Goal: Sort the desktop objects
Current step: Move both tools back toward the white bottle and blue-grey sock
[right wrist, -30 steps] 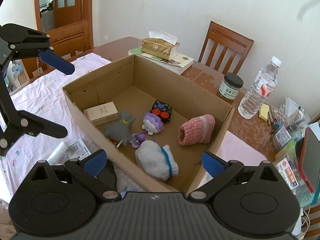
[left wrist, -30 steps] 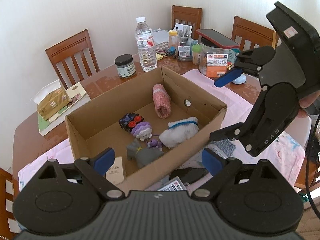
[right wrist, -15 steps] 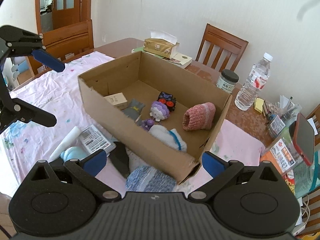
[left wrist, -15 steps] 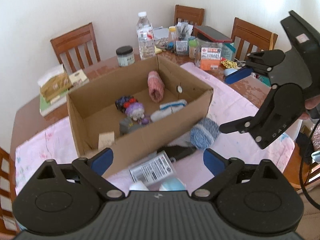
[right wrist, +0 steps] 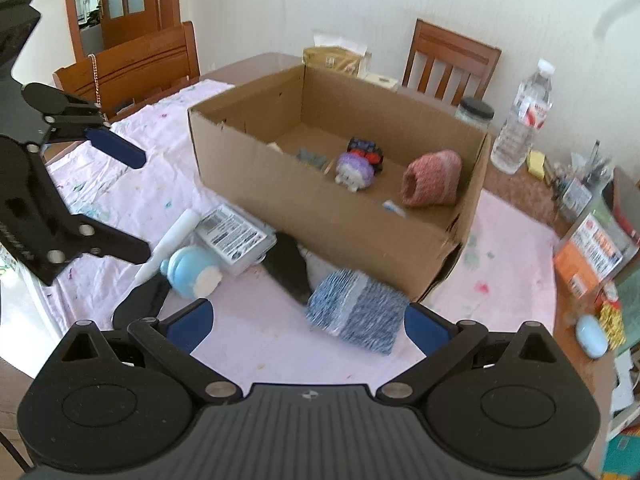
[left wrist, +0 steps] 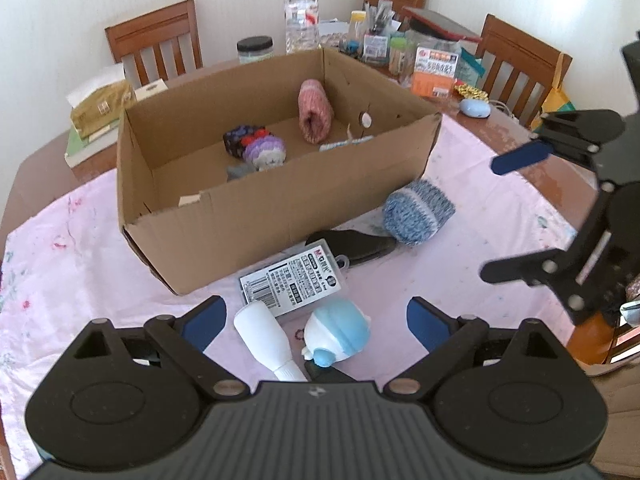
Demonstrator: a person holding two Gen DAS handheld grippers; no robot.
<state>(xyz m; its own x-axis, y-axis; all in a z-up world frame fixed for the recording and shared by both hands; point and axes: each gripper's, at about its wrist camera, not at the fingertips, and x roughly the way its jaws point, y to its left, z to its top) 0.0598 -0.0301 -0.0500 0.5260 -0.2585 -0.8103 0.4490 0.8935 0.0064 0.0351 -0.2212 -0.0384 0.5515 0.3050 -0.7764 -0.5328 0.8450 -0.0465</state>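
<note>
The surface [left wrist: 72, 248], covered by a pink cloth, carries an open cardboard box [left wrist: 288, 208] holding a pink rolled sock [left wrist: 315, 112], a purple plush [left wrist: 266, 152] and a dark toy [left wrist: 240, 140]. Both devices hover above the near edge, tilted down toward the box. The left hand-held gripper [left wrist: 316, 318] is spread wide and empty; the right hand-held gripper [right wrist: 306, 326] is likewise wide and empty. Near the box lie a blue knitted roll [left wrist: 418, 212], a labelled case [left wrist: 294, 278], a blue-white toy [left wrist: 340, 330] and a white bottle [left wrist: 264, 338].
</note>
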